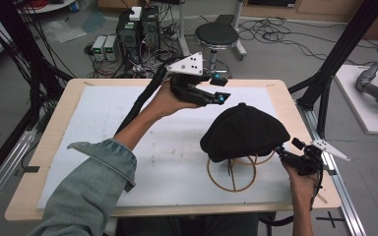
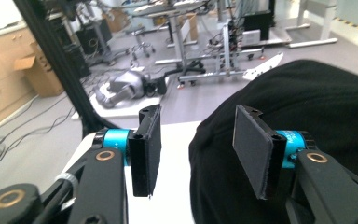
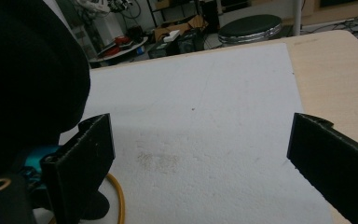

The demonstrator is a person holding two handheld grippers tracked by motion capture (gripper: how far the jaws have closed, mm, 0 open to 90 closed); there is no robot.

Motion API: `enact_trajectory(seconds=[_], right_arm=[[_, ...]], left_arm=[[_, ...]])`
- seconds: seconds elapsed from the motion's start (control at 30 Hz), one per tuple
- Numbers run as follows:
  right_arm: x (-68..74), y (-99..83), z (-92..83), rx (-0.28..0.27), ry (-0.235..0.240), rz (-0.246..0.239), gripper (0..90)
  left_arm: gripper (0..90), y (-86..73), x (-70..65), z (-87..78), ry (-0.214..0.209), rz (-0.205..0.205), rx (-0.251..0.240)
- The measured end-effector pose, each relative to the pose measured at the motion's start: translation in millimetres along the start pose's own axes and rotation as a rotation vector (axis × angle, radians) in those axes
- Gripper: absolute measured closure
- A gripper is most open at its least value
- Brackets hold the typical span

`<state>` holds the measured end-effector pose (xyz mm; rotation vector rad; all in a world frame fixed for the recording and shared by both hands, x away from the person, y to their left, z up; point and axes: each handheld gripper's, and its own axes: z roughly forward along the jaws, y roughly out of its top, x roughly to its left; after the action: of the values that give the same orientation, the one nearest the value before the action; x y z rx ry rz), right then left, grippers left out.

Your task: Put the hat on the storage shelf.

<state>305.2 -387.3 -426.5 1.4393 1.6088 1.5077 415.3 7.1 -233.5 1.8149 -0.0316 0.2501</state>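
Left claw: the left claw (image 1: 215, 87) hangs above the far middle of the tabletop, just beyond the hat's far-left edge; its jaws stand partly apart with nothing between them, and the pads (image 2: 254, 149) press on nothing.
Left claw aim: in the left gripper view the hat's black cloth lies just past the right pad, so the claw seems freshly let go of it or lined up beside it.
Right claw: the right claw (image 1: 289, 153) sits low at the near right, jaws spread wide and empty, one jaw just beside the hat's rim.
Hat: the black cap (image 1: 243, 132) rests on a wire stand (image 1: 232, 173), right of centre on the tabletop; the stand likely keeps its crown in shape.
Stand: its yellowish ring lies flat on the white foam sheet (image 1: 128, 147), partly hidden under the brim.
Tabletop: the wooden tabletop (image 1: 54, 147) carries the foam sheet, probably as a soft, plain work surface.
Writing: none can be read; small print on the left claw's blue collar (image 2: 291, 144) is too blurred to make out.
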Motion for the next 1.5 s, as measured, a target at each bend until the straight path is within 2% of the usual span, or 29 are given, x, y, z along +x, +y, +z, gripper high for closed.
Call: enact_trajectory(seconds=[0.1, 0.3, 0.53, 0.97, 1.13, 1.3, 1.5], right_arm=[[0.0, 0.2, 0.4, -0.001, -0.006, 0.004, 7.0], [-1.0, 0.9, 1.4, -0.01, -0.017, 0.006, 7.0], [-0.8, 1.6, 3.3, -0.013, -0.024, 0.0, 7.0], [-1.0, 3.3, 8.8, -0.032, -0.042, 0.004, 6.9], [-0.7, 4.3, 11.2, -0.036, -0.054, -0.002, 6.9], [-0.6, 5.3, 14.0, -0.038, -0.056, 0.002, 6.9], [1.7, 6.9, 18.4, -0.044, -0.058, 0.001, 6.8]], left_arm=[[47.6, -0.8, 0.8, -7.2, 0.026, 0.002, 0.013], [43.8, -6.1, 1.3, -23.1, 0.08, -0.012, 0.004], [40.7, -19.4, 1.7, -42.3, 0.15, -0.031, 0.025], [34.6, -49.2, -3.0, -92.8, 0.31, -0.073, 0.043], [31.9, -62.4, -6.3, -112.0, 0.36, -0.098, 0.049], [27.6, -78.4, -10.8, -129.8, 0.429, -0.143, 0.057], [25.8, -96.7, -17.7, -152.6, 0.508, -0.173, 0.063]])
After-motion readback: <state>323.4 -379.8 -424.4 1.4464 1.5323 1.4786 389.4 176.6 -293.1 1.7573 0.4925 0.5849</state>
